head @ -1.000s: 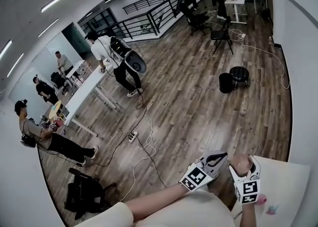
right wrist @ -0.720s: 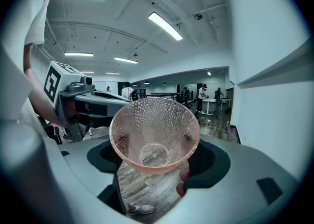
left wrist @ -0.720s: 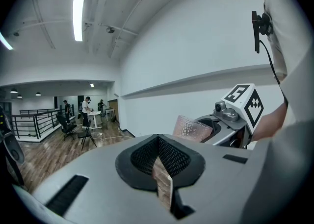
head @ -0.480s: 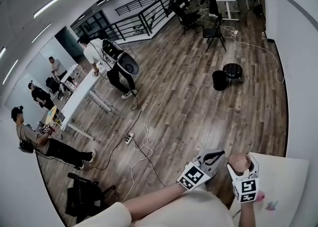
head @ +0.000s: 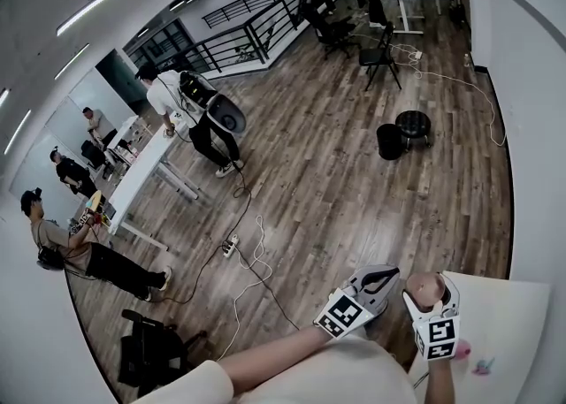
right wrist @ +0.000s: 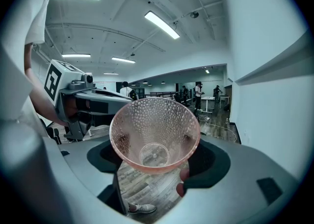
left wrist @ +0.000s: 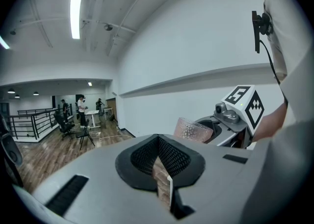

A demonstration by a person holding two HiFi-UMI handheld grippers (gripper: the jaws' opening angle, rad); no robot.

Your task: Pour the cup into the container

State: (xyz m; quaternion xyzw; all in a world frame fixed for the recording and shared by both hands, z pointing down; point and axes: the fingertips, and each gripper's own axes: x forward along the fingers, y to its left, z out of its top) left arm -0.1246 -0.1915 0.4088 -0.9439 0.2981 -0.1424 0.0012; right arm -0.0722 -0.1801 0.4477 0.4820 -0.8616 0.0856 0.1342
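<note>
My right gripper [right wrist: 154, 161] is shut on a clear pink dimpled cup [right wrist: 154, 135]. In the right gripper view the cup's mouth faces the camera, and nothing shows inside it. In the head view the cup [head: 425, 286] and right gripper [head: 431, 294] are held at the bottom, over the near edge of a white table [head: 508, 318]. My left gripper [head: 390, 276] hangs just left of it, over the wooden floor. Its jaws [left wrist: 158, 145] are shut with nothing between them. The cup [left wrist: 193, 131] is also visible in the left gripper view. No container is in view.
Small pink things [head: 482, 366] lie on the white table near its front. A white wall runs along the right. Cables and a power strip [head: 233, 244] lie on the floor. A black stool [head: 411, 127], chairs, a long white table [head: 146, 172] and several people stand farther off.
The head view has shifted slightly, sliding the room down and left. Both grippers stay close together in the same place, the right one still holding the cup.
</note>
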